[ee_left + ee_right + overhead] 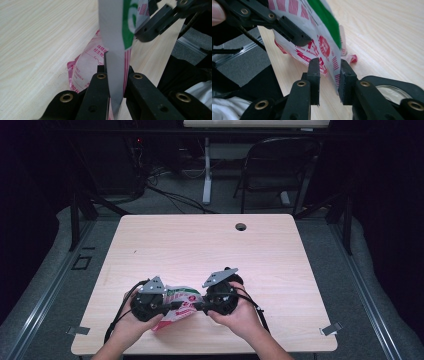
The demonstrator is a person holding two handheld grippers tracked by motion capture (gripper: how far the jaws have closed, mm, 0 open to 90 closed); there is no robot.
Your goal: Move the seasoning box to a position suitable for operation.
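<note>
- The left gripper [115, 75] is clamping one flat edge of the snack packet [180, 306]; its jaws are closed tight on the film.
- The right gripper [329, 65] is straddling the opposite edge of the packet; its jaws are standing partly apart, one side touching the film, with no firm grip yet judged.
- The packet is hanging between the two grippers, above the near edge of the table [210, 245], with its lower corner resting at or close to the wood.
- The packet is appearing light, thin and flexible; the glossy film is likely slippery and easily creased or torn.
- The flat sealed margins are offering the best hold, as a pinch on the body risks crushing the contents.
- The long axis is running from gripper to gripper, roughly along the table's near edge, with the printed face tilting upward.
</note>
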